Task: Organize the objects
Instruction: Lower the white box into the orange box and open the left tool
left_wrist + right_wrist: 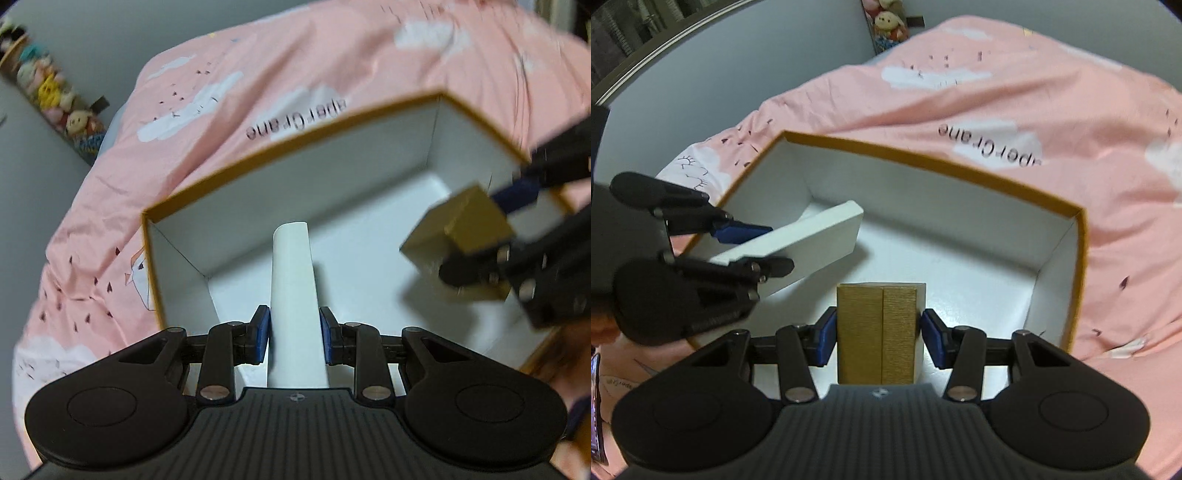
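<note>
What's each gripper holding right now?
Left gripper: closed on the white box.
Right gripper: closed on the gold box.

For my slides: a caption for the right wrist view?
Right claw lowers a gold box into the open carton; left claw brings a white box.
</note>
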`<state>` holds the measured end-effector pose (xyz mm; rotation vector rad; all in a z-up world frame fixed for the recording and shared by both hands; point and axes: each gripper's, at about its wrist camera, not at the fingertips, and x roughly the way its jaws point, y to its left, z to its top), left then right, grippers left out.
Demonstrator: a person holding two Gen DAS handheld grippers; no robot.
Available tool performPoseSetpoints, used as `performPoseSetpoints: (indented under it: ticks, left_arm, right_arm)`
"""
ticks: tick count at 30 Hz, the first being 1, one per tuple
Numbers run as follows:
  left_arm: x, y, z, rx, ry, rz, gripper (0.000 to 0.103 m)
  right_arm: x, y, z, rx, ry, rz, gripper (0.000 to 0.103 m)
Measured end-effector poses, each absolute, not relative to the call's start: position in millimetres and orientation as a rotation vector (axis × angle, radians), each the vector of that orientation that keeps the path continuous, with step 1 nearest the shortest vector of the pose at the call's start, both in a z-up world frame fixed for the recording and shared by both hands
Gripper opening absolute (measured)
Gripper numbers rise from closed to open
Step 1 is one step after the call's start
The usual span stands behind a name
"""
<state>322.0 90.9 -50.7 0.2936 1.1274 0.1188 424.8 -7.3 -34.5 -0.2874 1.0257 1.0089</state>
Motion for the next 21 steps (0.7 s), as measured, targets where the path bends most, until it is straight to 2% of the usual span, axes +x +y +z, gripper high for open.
performPoseSetpoints:
  ticks: [4, 9, 21]
  left_arm:
    - [323, 86, -66, 0.37, 1.17, 0.116, 0.031]
    - [325, 92, -73, 0.234, 1.272, 0.054, 0.033]
    - [325, 87, -59, 0.108, 1.247, -0.062, 0.035]
  right_arm:
    - [432, -4, -46, -0.265, 1.066, 1.016, 0.05]
    - [439, -2, -54, -0.229, 1.114, 1.01, 0.05]
    - [444, 1, -62, -0.202, 1.171, 0.981, 0.05]
